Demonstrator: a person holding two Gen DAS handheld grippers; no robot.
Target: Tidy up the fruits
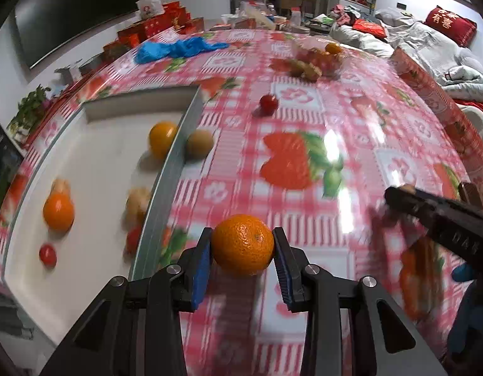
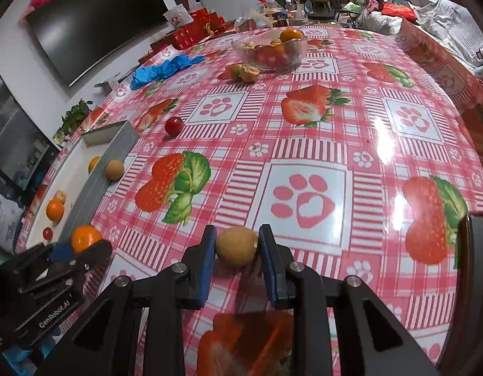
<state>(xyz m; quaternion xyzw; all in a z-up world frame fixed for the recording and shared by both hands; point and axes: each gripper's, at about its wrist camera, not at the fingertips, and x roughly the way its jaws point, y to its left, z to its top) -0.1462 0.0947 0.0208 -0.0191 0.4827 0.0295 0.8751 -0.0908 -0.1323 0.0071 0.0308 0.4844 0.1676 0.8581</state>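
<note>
My left gripper (image 1: 242, 244) is shut on an orange mandarin (image 1: 243, 244), just right of the white tray's wall (image 1: 166, 188); the mandarin also shows in the right wrist view (image 2: 84, 238). My right gripper (image 2: 236, 244) is shut on a tan longan (image 2: 236, 245) over the tablecloth. The tray (image 2: 69, 169) holds two oranges (image 1: 58, 212), cherry tomatoes (image 1: 48, 255) and pale husked fruits (image 1: 138, 202). A second longan (image 2: 115, 169) rests against the tray's outer wall. A cherry tomato (image 2: 173, 125) lies loose on the cloth.
A glass bowl (image 2: 296, 50) of fruit stands at the far side, with two husked fruits (image 2: 245, 72) before it. Blue gloves (image 2: 161, 68) lie far left. Red boxes (image 2: 194, 31) and clutter line the far edge. A bed (image 1: 429, 47) is at right.
</note>
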